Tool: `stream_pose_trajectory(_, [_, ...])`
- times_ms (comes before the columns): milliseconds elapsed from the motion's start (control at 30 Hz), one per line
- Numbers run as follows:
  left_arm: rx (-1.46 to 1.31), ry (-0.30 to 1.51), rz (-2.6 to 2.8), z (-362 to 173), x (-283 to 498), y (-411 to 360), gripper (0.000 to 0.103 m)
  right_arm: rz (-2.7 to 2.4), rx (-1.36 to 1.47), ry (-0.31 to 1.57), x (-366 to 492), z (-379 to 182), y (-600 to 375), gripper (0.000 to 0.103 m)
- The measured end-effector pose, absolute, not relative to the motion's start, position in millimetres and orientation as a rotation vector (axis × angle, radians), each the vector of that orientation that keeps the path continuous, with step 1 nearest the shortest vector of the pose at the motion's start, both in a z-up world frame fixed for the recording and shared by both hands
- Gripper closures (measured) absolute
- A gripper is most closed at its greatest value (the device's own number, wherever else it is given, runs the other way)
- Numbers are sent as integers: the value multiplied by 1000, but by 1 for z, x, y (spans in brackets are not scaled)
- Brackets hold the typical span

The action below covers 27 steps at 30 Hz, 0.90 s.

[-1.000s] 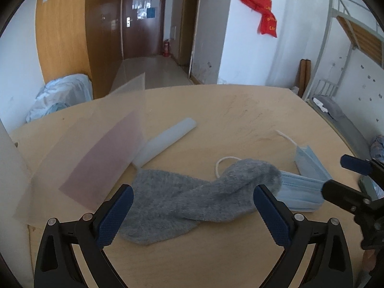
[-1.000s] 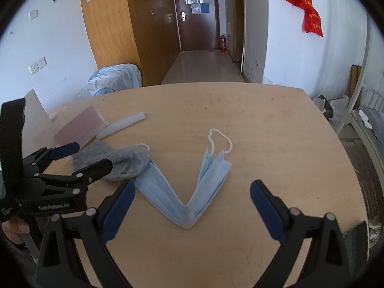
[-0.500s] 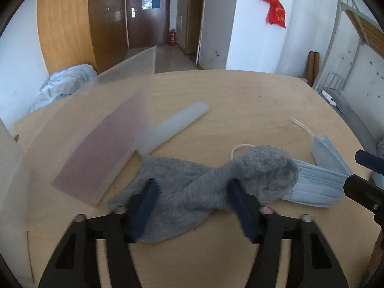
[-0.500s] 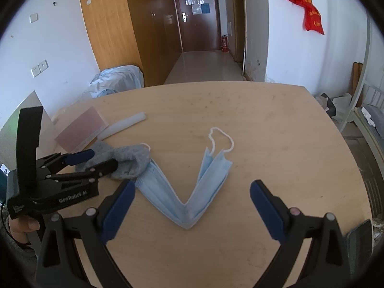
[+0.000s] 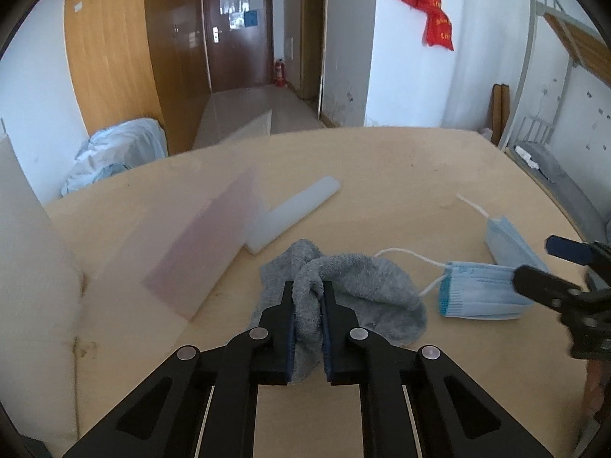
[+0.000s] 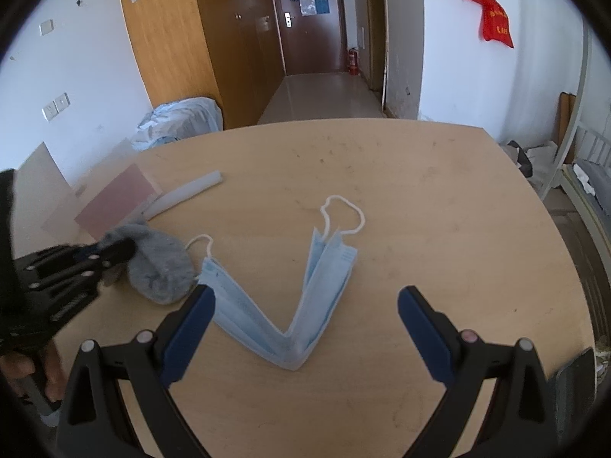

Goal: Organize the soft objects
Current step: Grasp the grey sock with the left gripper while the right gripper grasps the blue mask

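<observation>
Sock (image 5: pixel 366 278) left of mask (image 5: pixel 481 290).

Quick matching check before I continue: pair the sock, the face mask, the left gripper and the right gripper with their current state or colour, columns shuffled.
Things:
1. grey sock
2. face mask
3. left gripper
4. right gripper

States:
A. jaws wide open, holding nothing
B. light blue, folded into a V on the table
C. bunched up, pinched between two pads
D. just closed on fabric

Pairs: 1-C, 2-B, 3-D, 4-A
</observation>
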<state>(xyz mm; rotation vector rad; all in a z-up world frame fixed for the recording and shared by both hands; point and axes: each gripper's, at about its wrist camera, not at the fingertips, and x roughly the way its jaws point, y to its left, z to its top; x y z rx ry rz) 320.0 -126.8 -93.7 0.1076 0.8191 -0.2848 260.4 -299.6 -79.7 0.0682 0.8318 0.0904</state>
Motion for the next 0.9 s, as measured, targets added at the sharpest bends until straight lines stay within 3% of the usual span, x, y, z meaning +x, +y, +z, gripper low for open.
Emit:
stream_pose_trajectory(133, [89, 800, -303, -85, 313, -122, 91, 61, 40, 843, 264, -84, -295, 5])
stream_pose_trajectory(233, [83, 787, -303, -82, 309, -119, 91, 65, 23, 869, 267, -89, -291, 24])
stream_pose_trajectory(300, [78, 786, -310, -82, 307, -119, 91, 62, 27, 890, 268, -93, -290, 50])
stream_pose_trajectory(500, [71, 773, -312, -78, 298, -113, 91, 71, 57, 912, 265, -94, -295, 84])
stream_pose_trajectory(900, [44, 731, -308, -55, 273, -104, 91, 111, 78, 827, 233, -60, -289, 86])
